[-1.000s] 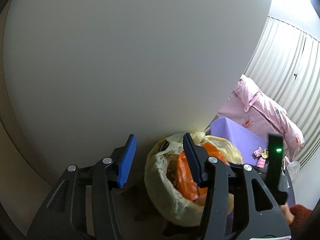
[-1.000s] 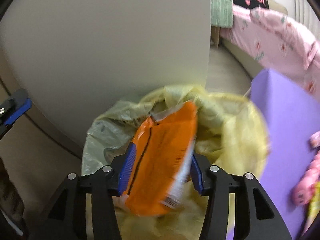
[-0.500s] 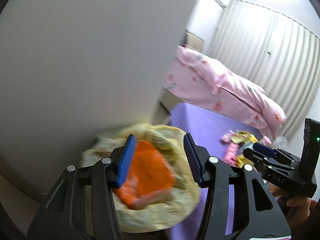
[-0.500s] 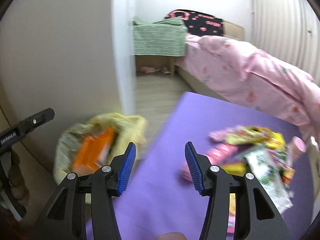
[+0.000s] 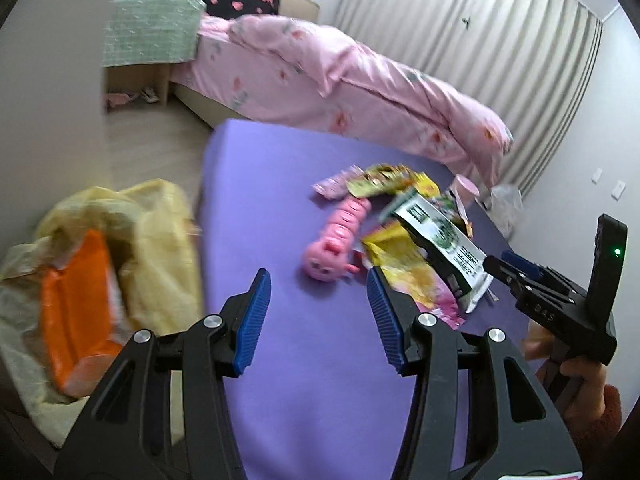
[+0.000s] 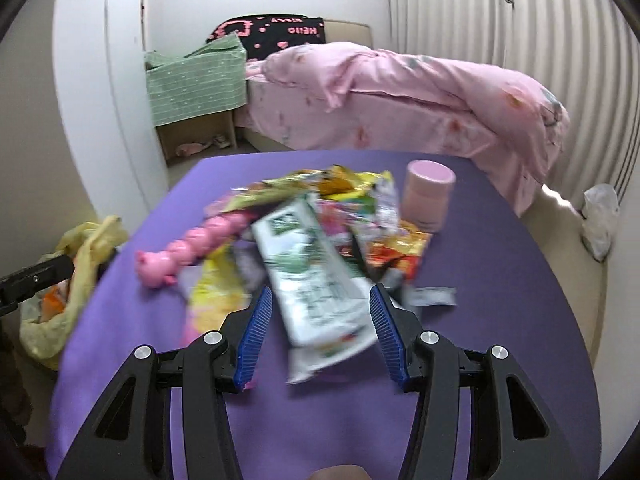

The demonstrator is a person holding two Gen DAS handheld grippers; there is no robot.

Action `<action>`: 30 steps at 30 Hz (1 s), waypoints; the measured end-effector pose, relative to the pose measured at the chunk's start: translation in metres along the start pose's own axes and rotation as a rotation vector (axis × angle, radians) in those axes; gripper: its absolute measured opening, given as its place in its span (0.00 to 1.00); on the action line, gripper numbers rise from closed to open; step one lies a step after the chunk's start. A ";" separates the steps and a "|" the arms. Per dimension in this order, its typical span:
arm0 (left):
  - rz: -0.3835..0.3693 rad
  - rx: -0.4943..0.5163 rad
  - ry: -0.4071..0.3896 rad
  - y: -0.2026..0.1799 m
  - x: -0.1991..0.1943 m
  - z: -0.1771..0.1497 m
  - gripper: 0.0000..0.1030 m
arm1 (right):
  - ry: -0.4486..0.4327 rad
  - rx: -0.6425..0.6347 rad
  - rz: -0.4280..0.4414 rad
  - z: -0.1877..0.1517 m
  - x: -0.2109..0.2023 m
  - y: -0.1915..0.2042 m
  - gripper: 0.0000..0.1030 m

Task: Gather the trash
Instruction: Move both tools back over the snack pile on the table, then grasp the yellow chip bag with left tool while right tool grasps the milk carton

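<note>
The next piece of trash should be the white-and-green wrapper (image 6: 316, 280), which lies on top of the pile near the middle of the purple table (image 6: 520, 320). The right gripper (image 6: 320, 328) hangs just short of it, jaws open and empty, with the wrapper's near end showing between the blue pads. A good grab would come down low over that loose end and close on the single wrapper, so the yellow wrappers (image 6: 216, 292) beneath are not dragged along. The pink toy (image 6: 192, 248) at the pile's left side and the pink cup (image 6: 428, 196) behind it look like things to leave alone.

The wrapper is flat and crinkled; its print is too blurred to read. The left gripper (image 5: 316, 320) is open too, holding nothing, over bare table near the left edge. Beside that edge stands the yellow trash bag (image 5: 152, 248) with an orange packet (image 5: 76, 320) inside.
</note>
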State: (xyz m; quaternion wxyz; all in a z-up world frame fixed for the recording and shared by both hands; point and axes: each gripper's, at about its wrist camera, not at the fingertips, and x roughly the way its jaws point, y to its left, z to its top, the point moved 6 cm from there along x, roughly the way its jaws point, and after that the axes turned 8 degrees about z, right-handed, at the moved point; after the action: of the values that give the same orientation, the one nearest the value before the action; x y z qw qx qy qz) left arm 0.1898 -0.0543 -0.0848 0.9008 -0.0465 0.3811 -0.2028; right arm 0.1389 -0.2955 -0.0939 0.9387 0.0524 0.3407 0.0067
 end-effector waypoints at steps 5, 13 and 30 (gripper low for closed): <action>0.007 0.055 0.026 -0.023 0.015 -0.001 0.46 | 0.039 -0.070 0.071 0.010 0.023 -0.007 0.47; 0.012 0.056 0.078 -0.026 0.026 -0.012 0.46 | 0.136 -0.038 0.127 0.000 0.042 -0.011 0.47; -0.025 0.136 0.280 -0.090 0.080 -0.034 0.18 | -0.001 0.128 0.086 -0.012 -0.003 -0.041 0.47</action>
State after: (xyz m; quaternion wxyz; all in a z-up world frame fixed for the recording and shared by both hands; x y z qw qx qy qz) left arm 0.1864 -0.1665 -0.1405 0.8373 0.0383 0.4879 -0.2439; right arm 0.1283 -0.3351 -0.1057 0.9324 0.1266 0.3376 0.0251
